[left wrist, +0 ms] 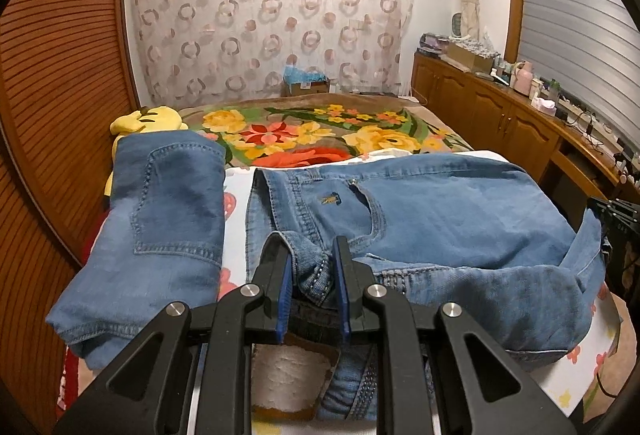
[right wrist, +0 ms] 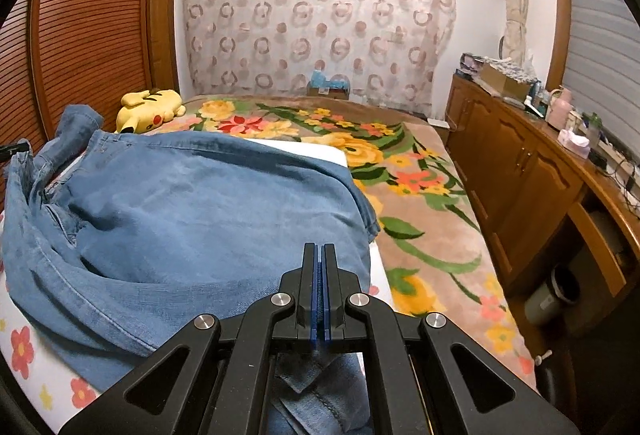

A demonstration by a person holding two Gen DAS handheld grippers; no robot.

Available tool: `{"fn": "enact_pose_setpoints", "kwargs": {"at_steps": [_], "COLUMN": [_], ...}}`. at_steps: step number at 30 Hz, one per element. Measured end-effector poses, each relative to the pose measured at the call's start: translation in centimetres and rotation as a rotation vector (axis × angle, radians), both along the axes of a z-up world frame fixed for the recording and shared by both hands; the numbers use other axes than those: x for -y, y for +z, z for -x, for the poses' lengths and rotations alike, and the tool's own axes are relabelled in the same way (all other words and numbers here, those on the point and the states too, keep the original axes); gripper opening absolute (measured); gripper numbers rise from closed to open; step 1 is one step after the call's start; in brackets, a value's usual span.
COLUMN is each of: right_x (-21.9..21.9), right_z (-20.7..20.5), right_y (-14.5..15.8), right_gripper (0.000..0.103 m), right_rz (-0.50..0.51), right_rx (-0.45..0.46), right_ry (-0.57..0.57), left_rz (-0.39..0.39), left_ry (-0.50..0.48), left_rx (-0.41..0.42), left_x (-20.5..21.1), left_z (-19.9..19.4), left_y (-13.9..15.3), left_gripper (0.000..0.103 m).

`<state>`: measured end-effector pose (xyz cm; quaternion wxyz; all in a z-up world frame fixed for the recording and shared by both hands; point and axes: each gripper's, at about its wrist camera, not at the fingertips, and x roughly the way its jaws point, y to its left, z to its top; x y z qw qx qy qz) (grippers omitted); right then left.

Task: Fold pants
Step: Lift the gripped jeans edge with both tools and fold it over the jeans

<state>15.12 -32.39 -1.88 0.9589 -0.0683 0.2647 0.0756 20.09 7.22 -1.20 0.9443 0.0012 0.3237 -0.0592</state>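
Left tool (left wrist: pixel 311 255) pinches one of two jeans (left wrist: pixel 440 211); right tool (right wrist: pixel 319 255) pressed together.

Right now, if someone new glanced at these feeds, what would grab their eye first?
The big rumpled light-blue denim jeans sprawl across the white flower-print sheet in the foreground, their waistband bunched between the left gripper's blue-padded fingers. A second, folded pair of blue jeans lies left of them. Beyond, a bright floral blanket and a yellow plush toy stand out.

light: soft, even indoor | shadows: faint | focus: fairly sharp | edges: strong fisheye bending, black corner vignette | glare: none
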Motion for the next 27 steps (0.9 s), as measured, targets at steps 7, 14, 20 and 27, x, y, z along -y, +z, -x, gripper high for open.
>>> {"fn": "enact_pose_setpoints", "kwargs": {"at_steps": [7,14,20,27], "right_x": [0.2,-0.1,0.0,-0.6], "right_z": [-1.1,-1.8,-3.1,-6.1], "right_y": [1.8,2.6,2.7,1.2], "right_gripper": [0.001,0.001,0.001,0.001], "right_rz": [0.026,0.068,0.104,0.119], "right_rx": [0.032,0.071,0.102,0.073], "right_ry": [0.008,0.014,-0.005,-0.032], "left_rz": [-0.003,-0.013,-0.02,-0.026], "left_ry": [-0.01,-0.013,0.008,0.037], "left_rx": [0.026,0.074,0.1,0.073], "left_x": [0.3,0.6,0.2,-0.5], "left_z": [-2.1,-4.4,-6.7,-10.8], "left_y": [1.9,4.3,5.4,4.3], "left_gripper": [0.02,0.02,0.02,0.02]}}
